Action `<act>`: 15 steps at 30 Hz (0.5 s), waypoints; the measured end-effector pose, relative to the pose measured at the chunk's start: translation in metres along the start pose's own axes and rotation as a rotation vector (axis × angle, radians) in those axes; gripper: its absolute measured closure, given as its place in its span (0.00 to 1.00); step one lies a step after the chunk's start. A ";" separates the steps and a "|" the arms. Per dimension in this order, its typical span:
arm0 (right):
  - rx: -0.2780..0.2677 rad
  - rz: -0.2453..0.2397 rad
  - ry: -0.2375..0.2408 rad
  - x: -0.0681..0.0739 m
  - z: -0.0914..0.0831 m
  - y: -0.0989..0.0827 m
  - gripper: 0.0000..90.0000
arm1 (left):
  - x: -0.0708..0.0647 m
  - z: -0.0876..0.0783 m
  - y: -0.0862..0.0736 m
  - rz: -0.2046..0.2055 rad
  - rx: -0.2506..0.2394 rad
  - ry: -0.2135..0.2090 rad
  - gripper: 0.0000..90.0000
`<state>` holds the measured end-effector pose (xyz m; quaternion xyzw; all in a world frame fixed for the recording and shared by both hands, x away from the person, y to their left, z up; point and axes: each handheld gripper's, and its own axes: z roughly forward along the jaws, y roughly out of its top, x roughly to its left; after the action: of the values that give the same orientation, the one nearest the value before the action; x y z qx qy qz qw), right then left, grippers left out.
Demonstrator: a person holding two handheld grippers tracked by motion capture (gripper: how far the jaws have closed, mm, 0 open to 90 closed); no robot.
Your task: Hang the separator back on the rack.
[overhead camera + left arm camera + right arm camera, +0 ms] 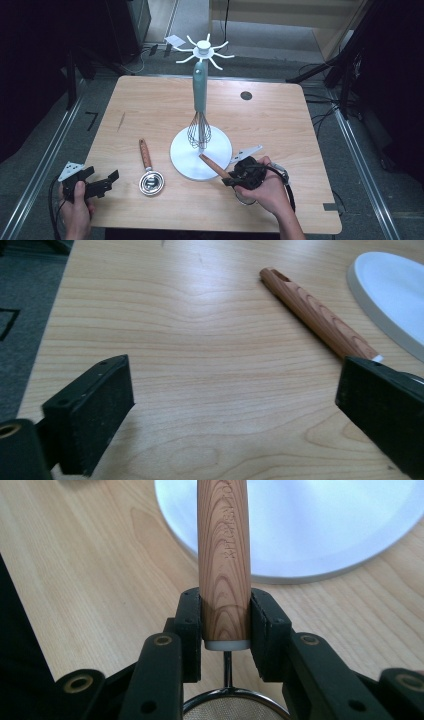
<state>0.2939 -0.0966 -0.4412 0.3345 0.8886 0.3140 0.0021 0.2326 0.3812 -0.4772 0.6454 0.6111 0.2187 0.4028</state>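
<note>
My left gripper (102, 176) is open over the table's front left corner; in the left gripper view its jaws (235, 405) stand wide with bare wood between them. Just to its right lies a wooden-handled utensil (145, 152) with a small metal bowl (151, 182); its handle (320, 315) runs ahead of the right jaw. My right gripper (240, 177) is shut on the wooden handle (223, 555) of a mesh strainer (232, 707), the handle (212, 166) pointing over the white stand base (185, 150). A teal-handled whisk (200, 127) hangs from the stand's hooked top (203, 47).
A dark round grommet (245, 95) sits in the far right of the tabletop. Metal floor rails run along both sides of the table, with cables and dark equipment at the back right. A white sheet (174, 40) lies on the floor behind.
</note>
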 end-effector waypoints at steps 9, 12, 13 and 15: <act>-0.083 0.069 -0.056 -0.010 -0.010 -0.005 0.78 | -0.001 0.003 -0.001 0.004 0.017 0.022 0.02; -0.121 0.083 -0.074 -0.013 -0.014 -0.007 0.78 | -0.002 0.005 -0.001 0.012 0.022 0.031 0.02; -0.135 0.082 -0.079 -0.014 -0.015 -0.007 0.78 | -0.002 0.005 -0.001 0.012 0.022 0.031 0.02; -0.149 0.075 -0.079 -0.014 -0.016 -0.008 0.78 | -0.003 0.006 -0.002 0.021 0.026 0.053 0.02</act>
<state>0.2967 -0.1182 -0.4357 0.3784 0.8489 0.3656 0.0504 0.2356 0.3764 -0.4813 0.6510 0.6174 0.2319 0.3757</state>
